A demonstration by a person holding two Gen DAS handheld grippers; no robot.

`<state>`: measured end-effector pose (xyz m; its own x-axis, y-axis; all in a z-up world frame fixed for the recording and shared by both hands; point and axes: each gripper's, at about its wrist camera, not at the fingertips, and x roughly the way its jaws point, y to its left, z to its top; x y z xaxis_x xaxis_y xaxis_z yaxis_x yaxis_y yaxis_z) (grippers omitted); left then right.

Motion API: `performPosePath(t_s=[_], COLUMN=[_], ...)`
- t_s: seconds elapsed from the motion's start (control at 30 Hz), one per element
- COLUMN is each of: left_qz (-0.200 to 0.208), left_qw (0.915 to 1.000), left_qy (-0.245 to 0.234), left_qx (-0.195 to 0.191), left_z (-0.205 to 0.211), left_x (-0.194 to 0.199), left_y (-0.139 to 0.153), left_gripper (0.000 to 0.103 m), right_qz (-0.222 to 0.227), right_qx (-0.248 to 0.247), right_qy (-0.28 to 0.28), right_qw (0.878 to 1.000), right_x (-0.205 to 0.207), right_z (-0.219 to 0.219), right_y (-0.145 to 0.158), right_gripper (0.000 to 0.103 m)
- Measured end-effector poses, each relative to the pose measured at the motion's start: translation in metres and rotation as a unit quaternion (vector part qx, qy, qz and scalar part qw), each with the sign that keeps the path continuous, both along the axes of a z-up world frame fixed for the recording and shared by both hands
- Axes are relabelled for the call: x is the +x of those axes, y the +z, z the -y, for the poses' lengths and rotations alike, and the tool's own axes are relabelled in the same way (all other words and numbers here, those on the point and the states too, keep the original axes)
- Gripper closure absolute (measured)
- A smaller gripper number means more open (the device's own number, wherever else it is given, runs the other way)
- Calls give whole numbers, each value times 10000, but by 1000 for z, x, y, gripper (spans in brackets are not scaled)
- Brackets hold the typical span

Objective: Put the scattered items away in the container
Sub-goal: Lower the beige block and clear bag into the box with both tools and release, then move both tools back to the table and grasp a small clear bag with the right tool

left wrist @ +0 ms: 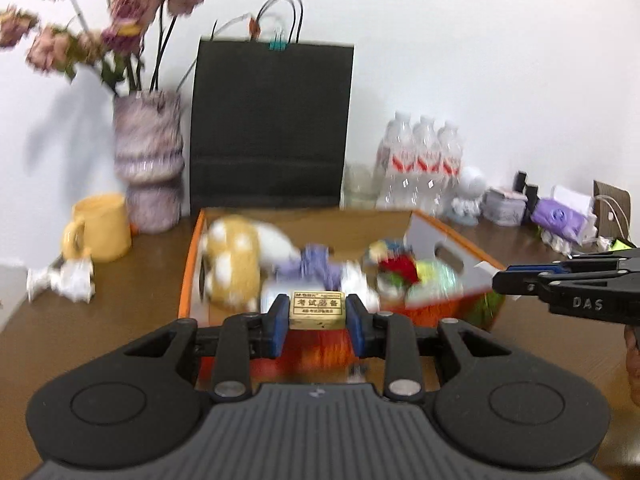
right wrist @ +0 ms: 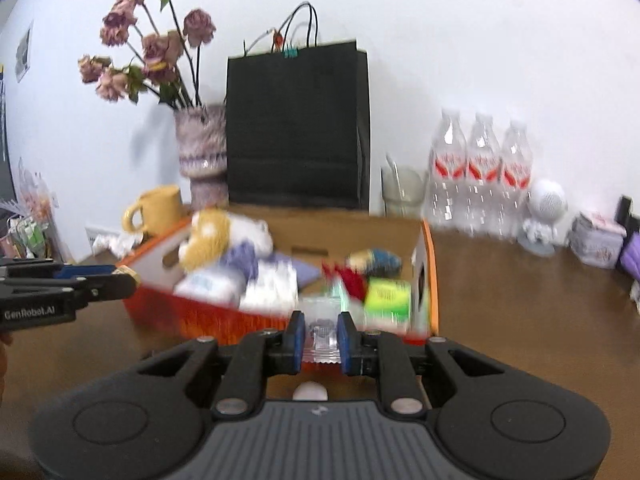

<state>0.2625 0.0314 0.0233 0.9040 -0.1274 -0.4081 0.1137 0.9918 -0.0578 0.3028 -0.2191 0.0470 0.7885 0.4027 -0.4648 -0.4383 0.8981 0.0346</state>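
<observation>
Right now the left gripper [left wrist: 317, 322] is clamped on a small tan eraser [left wrist: 317, 309] with printed characters, both blue pads pressed to its short ends, so the label faces up and it can't twist out. It hangs just at the near edge of the orange box [left wrist: 192, 256], likely ready to drop in. The right gripper [right wrist: 321, 336] is pinched on a clear plastic packet [right wrist: 323, 338], crinkly, held by its middle; contents too blurred to tell. It also sits at the box's near wall, toward the right corner.

Inside the box: a yellow spotted plush toy [left wrist: 232, 264] far left, something purple, red and green bits on the right, all smeared by blur.

The left view alone reads the eraser label and shows crumpled white paper [left wrist: 64, 280] on the table left of the box, near a yellow mug [left wrist: 100, 226]. The right view alone shows a pale round thing [right wrist: 310, 392] on the table just under the gripper, probably still to tidy, and the box's right wall [right wrist: 426, 276] side-on. Each view catches the other gripper from the side.
</observation>
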Motion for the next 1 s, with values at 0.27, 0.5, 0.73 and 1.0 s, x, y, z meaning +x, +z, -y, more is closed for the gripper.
performPosePath(t_s=[0.27, 0.5, 0.73, 1.0], left_qz=[62, -348, -207, -249], left_qw=[9994, 9982, 9954, 9950], left_qy=[318, 465, 915, 909], left_qx=[-105, -117, 212, 335], left_z=[-1, -12, -9, -8], left_x=[71, 109, 101, 99], left_y=[-2, -24, -23, -23], left_gripper=[73, 69, 0, 0], right_qz=[-278, -411, -281, -296], right_qx=[239, 20, -259, -299], right_qy=[-202, -265, -646, -564], right_qw=[9991, 9988, 9972, 9975], right_x=[80, 114, 114, 110], right_z=[-26, -40, -38, -40], right_y=[-2, -18, -19, -19], right_gripper=[87, 85, 1, 0])
